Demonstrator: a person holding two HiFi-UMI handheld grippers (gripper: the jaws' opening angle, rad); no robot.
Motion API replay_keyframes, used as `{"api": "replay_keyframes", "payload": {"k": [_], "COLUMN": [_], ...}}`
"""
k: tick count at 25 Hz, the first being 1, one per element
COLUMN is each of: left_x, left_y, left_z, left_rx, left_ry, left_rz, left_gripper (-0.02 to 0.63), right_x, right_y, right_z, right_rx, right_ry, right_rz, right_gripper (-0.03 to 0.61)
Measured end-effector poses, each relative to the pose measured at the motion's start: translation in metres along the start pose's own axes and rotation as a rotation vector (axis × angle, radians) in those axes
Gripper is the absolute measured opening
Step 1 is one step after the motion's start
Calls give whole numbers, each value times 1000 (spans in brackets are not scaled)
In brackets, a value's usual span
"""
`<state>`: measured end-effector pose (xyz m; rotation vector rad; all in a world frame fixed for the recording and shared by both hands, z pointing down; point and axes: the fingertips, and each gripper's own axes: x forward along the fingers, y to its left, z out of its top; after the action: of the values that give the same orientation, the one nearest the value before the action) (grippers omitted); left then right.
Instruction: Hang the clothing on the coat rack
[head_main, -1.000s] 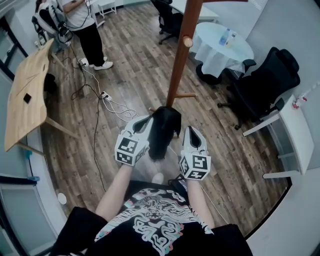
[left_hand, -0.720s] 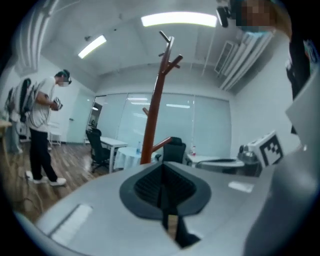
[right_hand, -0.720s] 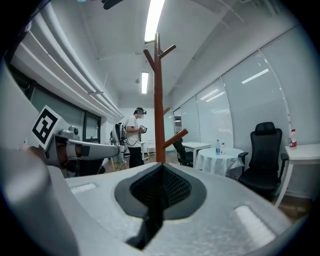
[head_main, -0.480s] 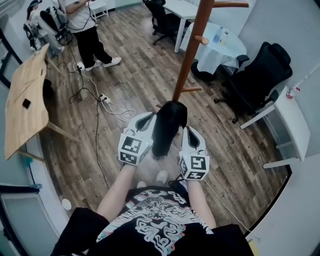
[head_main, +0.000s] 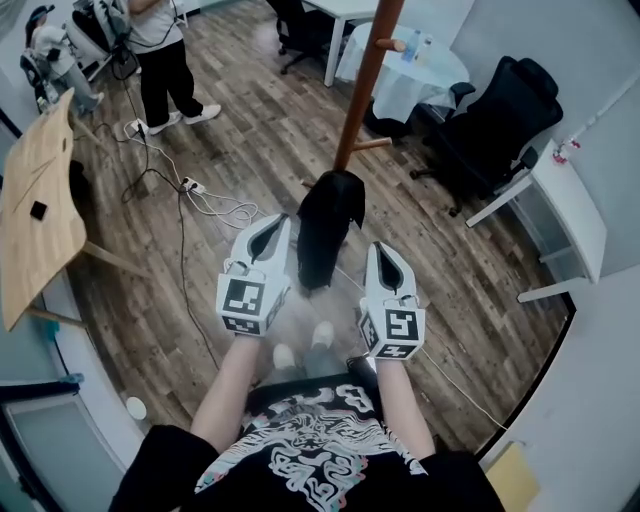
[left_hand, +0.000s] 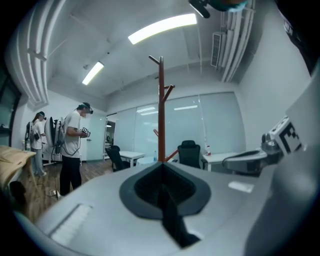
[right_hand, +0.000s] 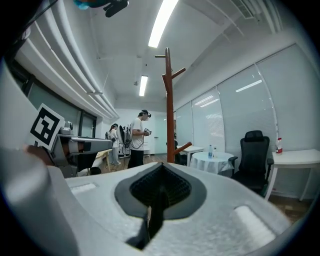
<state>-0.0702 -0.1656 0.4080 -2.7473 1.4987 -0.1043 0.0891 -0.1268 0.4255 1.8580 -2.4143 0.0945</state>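
A black garment (head_main: 322, 228) hangs bunched between my two grippers, above the wood floor. My left gripper (head_main: 277, 224) is shut on its left side, and a black strip of cloth (left_hand: 170, 215) runs through the closed jaws. My right gripper (head_main: 379, 251) is shut on the other side, with cloth (right_hand: 152, 220) pinched in the same way. The brown coat rack (head_main: 361, 92) stands just ahead of the garment. In the left gripper view the rack's pole (left_hand: 161, 110) rises straight ahead, with pegs near the top. The right gripper view also shows the rack (right_hand: 169, 110).
A person (head_main: 160, 55) stands at the far left near floor cables (head_main: 205, 203). A wooden table (head_main: 35, 195) is on the left. Beyond the rack are a round white table (head_main: 410, 70), a black office chair (head_main: 490, 130) and a white desk (head_main: 570, 205).
Both grippers have carried the black garment forward and upward toward the coat rack. Both grips on it have held.
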Motion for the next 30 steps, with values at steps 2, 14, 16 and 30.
{"api": "replay_keyframes", "payload": {"k": [2,14,16,30], "left_x": [-7,-15,-14,0], "left_y": [-5,-35,-42,-62], "left_z": [1,9,7,1], "left_rx": [-11,-4,-5,4], "left_ry": [4,6,13,31], "left_rz": [14,83,82,90], "left_gripper": [-11,-11,-11,-11], "right_x": [-12,-36,-38,-37], "right_y": [-2,-8,-12,-34], "right_z": [4,12,14,3], "right_rx": [21,27,29,56], "right_ry": [-9,-29,-38,-34], "right_rz": [-7,72,80,100], "right_gripper": [-2,-2,-2,-2]}}
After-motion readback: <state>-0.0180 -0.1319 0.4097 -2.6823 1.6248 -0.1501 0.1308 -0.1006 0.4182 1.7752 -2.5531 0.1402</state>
